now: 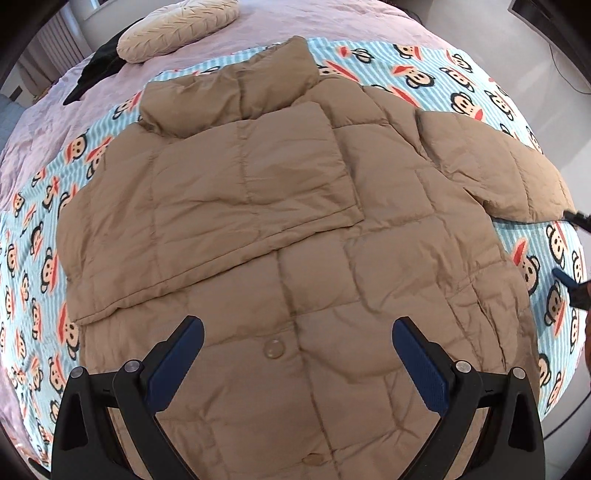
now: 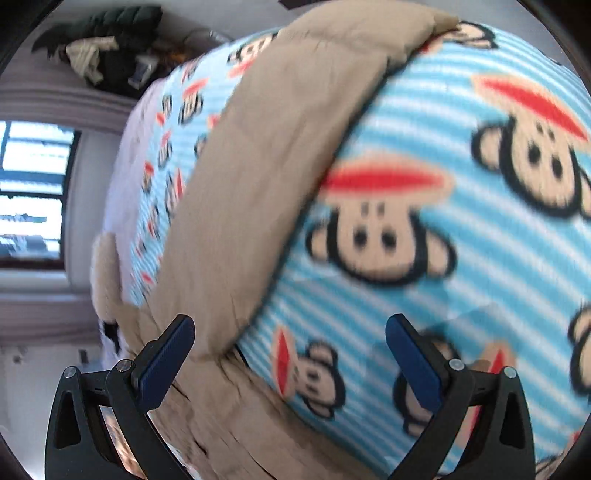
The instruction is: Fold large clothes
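Note:
A tan quilted puffer jacket (image 1: 295,221) lies flat on a blue striped monkey-print blanket (image 1: 461,85). Its left sleeve is folded across the chest; the right sleeve (image 1: 517,177) stretches out to the right. My left gripper (image 1: 297,332) is open and empty, hovering above the jacket's lower front near a snap button (image 1: 273,349). My right gripper (image 2: 290,334) is open, low over the blanket (image 2: 443,221) beside the outstretched sleeve (image 2: 258,184); the view is blurred. Its blue fingertips (image 1: 563,276) show at the right edge of the left wrist view.
The blanket lies on a bed with a pale lilac cover (image 1: 314,18). A cream pillow (image 1: 177,29) and a dark garment (image 1: 99,70) lie at the far end. A window (image 2: 33,188) and piled clothes (image 2: 107,48) show in the right wrist view.

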Demonstrator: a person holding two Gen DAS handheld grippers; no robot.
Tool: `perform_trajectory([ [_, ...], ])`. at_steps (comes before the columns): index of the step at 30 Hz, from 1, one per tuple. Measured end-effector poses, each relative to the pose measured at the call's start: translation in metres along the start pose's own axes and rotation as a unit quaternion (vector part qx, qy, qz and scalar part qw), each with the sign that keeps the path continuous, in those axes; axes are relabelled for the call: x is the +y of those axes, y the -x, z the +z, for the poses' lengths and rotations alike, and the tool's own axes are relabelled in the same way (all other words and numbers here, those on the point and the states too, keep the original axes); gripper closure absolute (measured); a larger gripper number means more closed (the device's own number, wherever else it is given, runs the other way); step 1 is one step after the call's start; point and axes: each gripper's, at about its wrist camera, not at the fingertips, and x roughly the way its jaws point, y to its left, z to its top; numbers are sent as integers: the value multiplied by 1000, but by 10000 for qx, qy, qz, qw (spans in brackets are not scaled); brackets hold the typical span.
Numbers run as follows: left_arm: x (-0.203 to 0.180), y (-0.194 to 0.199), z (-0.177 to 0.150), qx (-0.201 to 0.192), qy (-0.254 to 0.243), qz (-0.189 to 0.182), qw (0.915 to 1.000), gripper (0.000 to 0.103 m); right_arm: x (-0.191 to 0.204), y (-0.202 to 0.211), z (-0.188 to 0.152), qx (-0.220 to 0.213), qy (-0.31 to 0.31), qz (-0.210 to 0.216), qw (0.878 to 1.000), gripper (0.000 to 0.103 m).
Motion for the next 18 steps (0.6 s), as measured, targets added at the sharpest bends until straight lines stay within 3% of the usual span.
perform_trajectory([
  [10, -18, -10, 6, -61, 91, -66, 9999, 1, -20, -9, 59, -340, -873, 1098, 9895, 0],
  [15, -22, -13, 13, -220, 290, -216, 9991, 1, -33, -21, 81, -465, -1579, 1907, 9677, 1],
  [17, -23, -12, 15, -306, 366, -406, 9980, 1, -35, -25, 86, -499, -1840, 2158, 9577, 9],
  [18, -24, -12, 17, -340, 384, -492, 9975, 1, -36, -29, 89, -460, -1978, 2282, 9522, 23],
])
